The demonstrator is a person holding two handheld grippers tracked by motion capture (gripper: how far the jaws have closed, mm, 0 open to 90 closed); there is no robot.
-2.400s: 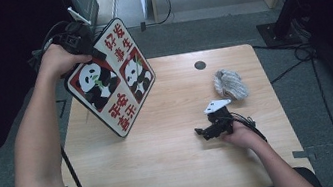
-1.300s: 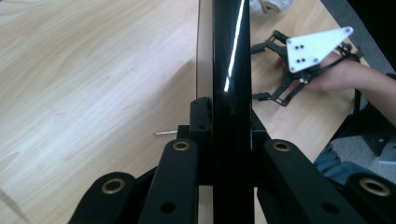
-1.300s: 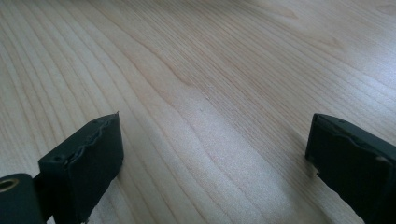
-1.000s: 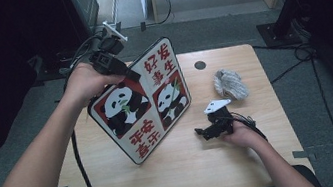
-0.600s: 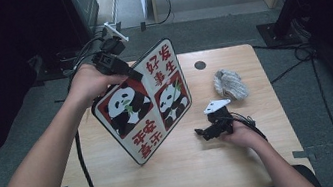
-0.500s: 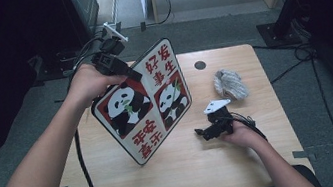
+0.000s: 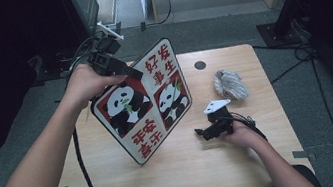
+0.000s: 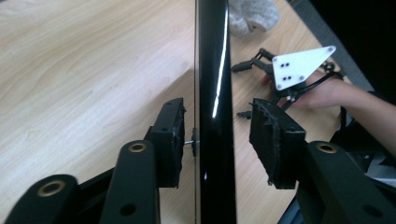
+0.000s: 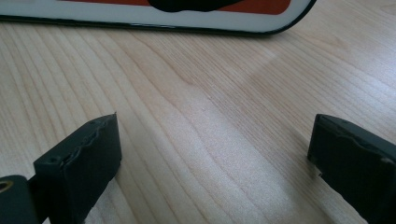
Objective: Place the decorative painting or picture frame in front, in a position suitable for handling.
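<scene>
While you are holding everything steady, the scene is reading like this, left to right:

Left gripper point(image 7: 123, 70): you are keeping it at the top corner of the panda board point(image 7: 143, 104), and its jaws have just been opening; in the left gripper view the board's black edge point(image 8: 212, 93) is standing between the pads point(image 8: 173, 135) with a gap on each side, so they are no longer pressing on it.

Panda board: it is standing tilted on its lower rim, towards the left middle of the table point(image 7: 192, 170), leaning on your left gripper rather than being clamped by it.

Step in hand: judging by the loosened jaws, you are letting go of the board after setting it down on its edge.

Next move: you are probably needing to ease it flat or re-grip it, since a freed board could tip or slide.

Right gripper point(image 7: 204, 131): it is resting on the table just right of the board, jaws wide apart and holding nothing.

Crumpled grey bundle point(image 7: 230, 85): it is lying beyond your right gripper, apart from it.
</scene>
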